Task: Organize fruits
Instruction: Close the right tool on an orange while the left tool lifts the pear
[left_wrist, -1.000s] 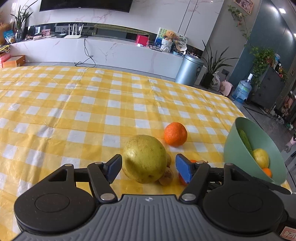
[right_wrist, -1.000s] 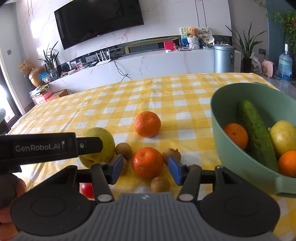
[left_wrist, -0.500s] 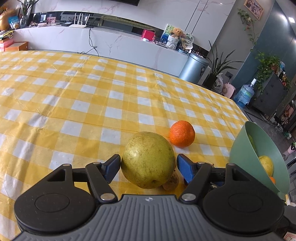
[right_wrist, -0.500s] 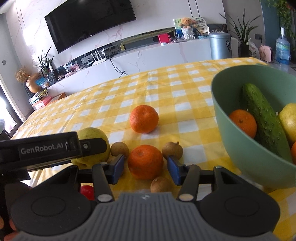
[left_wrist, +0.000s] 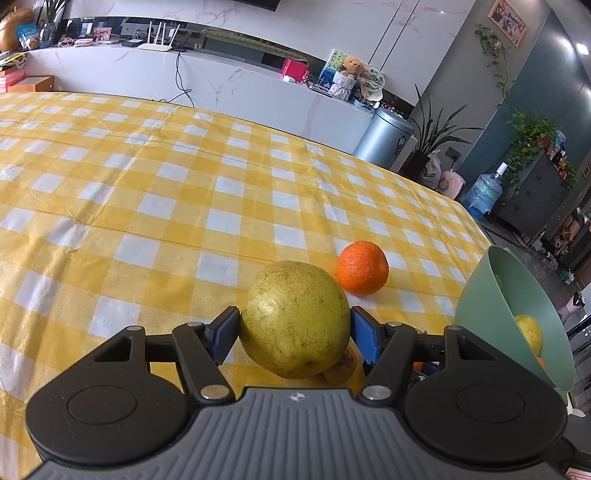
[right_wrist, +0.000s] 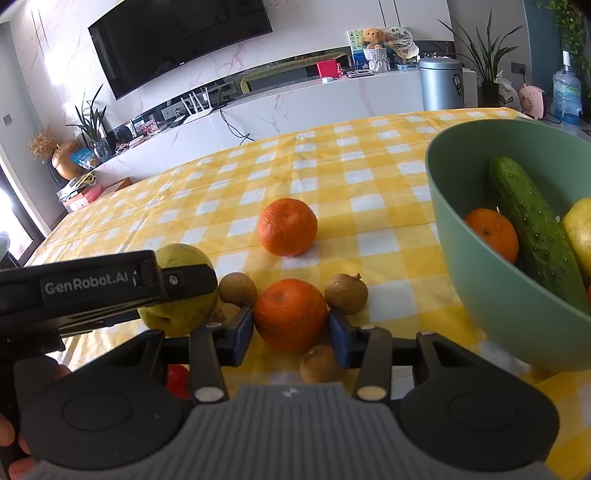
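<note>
Blue pads of the left gripper (left_wrist: 294, 334), angled down and just closing, pinched the pear (left_wrist: 295, 319) on the checked tablecloth (left_wrist: 147, 192), whereas earlier they stood clear, while the right gripper (right_wrist: 291, 328), also closing, bracketed a tangerine (right_wrist: 290, 314) near the green bowl (right_wrist: 491, 306).

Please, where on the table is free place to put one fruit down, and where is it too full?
Free: the checked tablecloth behind and left of the pear, and the strip between the far mandarin and the green bowl. Crowded: around the near mandarin, among the longans.
</note>
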